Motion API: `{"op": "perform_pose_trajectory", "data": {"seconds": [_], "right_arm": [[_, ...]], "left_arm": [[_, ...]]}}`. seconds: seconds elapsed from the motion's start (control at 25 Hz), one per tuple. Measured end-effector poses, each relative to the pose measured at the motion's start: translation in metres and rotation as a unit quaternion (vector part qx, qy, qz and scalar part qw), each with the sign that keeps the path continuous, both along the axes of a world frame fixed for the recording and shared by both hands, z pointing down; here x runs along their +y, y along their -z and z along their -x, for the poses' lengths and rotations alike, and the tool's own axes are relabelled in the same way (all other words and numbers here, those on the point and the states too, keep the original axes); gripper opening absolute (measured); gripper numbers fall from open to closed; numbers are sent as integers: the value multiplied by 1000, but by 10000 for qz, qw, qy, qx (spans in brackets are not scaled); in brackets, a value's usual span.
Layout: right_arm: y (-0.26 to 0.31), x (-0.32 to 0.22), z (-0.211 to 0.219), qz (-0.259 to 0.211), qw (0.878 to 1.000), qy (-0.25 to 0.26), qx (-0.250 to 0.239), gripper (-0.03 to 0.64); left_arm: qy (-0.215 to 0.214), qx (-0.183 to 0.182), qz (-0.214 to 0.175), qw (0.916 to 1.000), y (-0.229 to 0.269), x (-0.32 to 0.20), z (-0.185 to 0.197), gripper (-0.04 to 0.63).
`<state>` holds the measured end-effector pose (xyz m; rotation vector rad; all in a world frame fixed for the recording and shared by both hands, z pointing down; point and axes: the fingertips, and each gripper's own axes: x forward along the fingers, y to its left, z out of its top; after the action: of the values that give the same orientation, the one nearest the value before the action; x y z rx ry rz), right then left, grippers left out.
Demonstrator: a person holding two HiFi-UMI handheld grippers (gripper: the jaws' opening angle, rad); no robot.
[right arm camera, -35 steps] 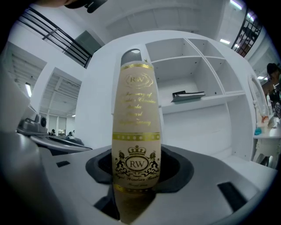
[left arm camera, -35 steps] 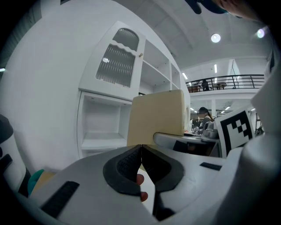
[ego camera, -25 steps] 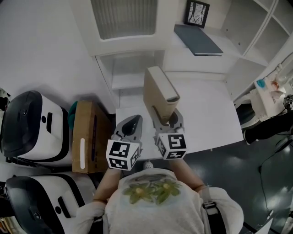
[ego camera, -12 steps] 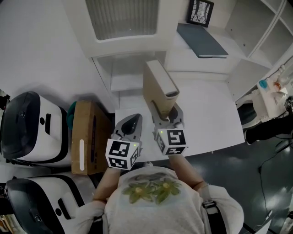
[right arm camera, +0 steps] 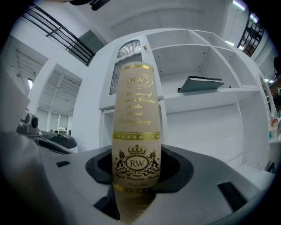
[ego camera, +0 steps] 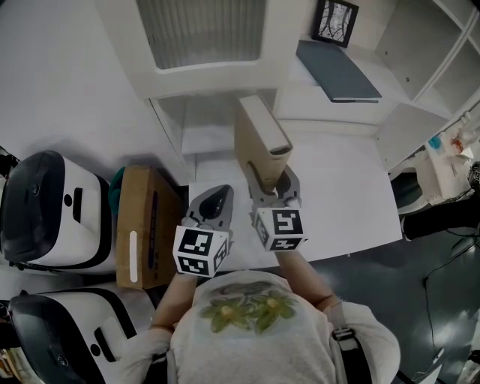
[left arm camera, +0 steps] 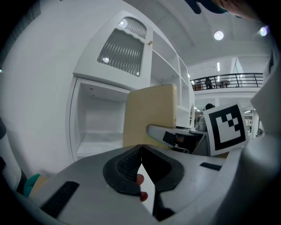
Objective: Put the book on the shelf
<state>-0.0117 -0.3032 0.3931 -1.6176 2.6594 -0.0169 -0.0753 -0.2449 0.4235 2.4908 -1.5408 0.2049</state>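
A thick tan book [ego camera: 259, 146] with gold lettering on its spine [right arm camera: 135, 127] stands upright, clamped between the jaws of my right gripper [ego camera: 270, 186], which is shut on it. The book is held above the white table [ego camera: 352, 195], in front of the white shelf unit [ego camera: 225, 120]. In the left gripper view the book [left arm camera: 151, 114] shows to the right of an open lower compartment [left arm camera: 96, 127]. My left gripper [ego camera: 216, 204] hovers beside the right one, jaws shut with nothing between them.
A dark grey book [ego camera: 337, 71] lies flat on an upper shelf, next to a framed picture [ego camera: 335, 22]. A brown cardboard box [ego camera: 146, 225] and two black-and-white machines [ego camera: 52, 210] stand at the left. More shelving [ego camera: 442, 67] stands at the right.
The right gripper and the book have shifted slightly forward toward the shelf. The left gripper has stayed in place.
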Motion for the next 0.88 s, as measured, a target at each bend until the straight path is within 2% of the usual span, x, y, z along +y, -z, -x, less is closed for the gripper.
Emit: {"op": "perform_pose_trajectory", "data": {"seconds": [0.88], "right_arm": [[-17, -30, 4, 12, 9998, -87, 162, 233]], "left_arm": [[-20, -34, 70, 10000, -6, -35, 5, 28]]}}
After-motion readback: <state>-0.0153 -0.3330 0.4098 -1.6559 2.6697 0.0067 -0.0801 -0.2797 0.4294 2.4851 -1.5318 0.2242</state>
